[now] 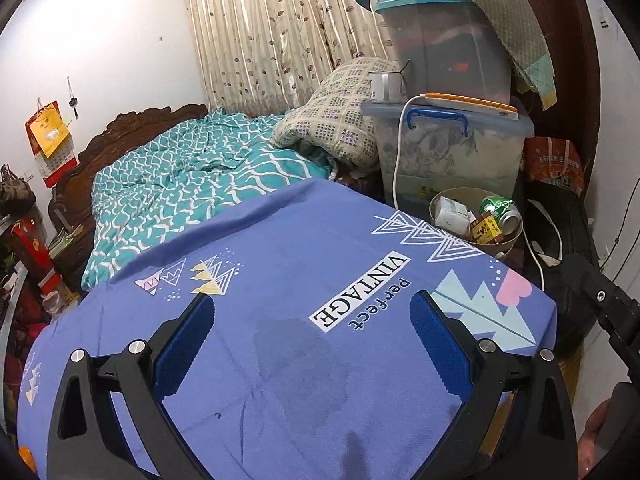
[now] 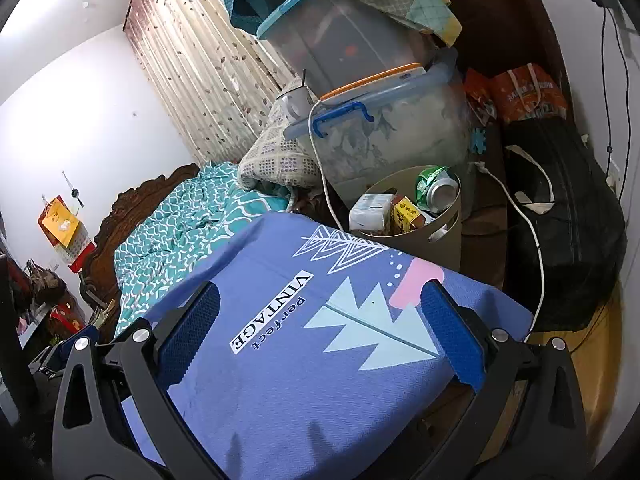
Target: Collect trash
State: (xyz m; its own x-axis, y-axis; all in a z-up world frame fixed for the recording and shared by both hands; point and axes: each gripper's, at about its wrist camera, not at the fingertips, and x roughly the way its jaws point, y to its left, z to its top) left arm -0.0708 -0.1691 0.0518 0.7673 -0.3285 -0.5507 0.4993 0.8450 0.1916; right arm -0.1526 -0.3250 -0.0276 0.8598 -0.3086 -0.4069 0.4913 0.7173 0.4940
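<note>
A beige trash bin [image 1: 508, 242] [image 2: 440, 236] stands beyond the far corner of a purple printed cloth [image 1: 280, 280] [image 2: 304, 320]. In it lie a white carton [image 1: 452, 212] [image 2: 370, 212], a yellow-red box [image 1: 486, 232] [image 2: 406, 214] and a crushed green can [image 1: 502, 210] [image 2: 436, 186]. My left gripper [image 1: 312, 316] hovers open over the cloth, nothing between its blue pads. My right gripper [image 2: 320, 308] is open too, empty, over the same cloth and closer to the bin. Part of the right gripper's black body [image 1: 612, 312] shows in the left wrist view.
Two stacked clear storage boxes [image 1: 452, 148] [image 2: 384, 136] stand behind the bin, with a white mug [image 1: 384, 86] and a white cable [image 1: 400, 152]. A bed with a teal quilt [image 1: 192, 184] lies to the left. A black bag [image 2: 560, 220] and orange bags [image 2: 524, 92] sit right.
</note>
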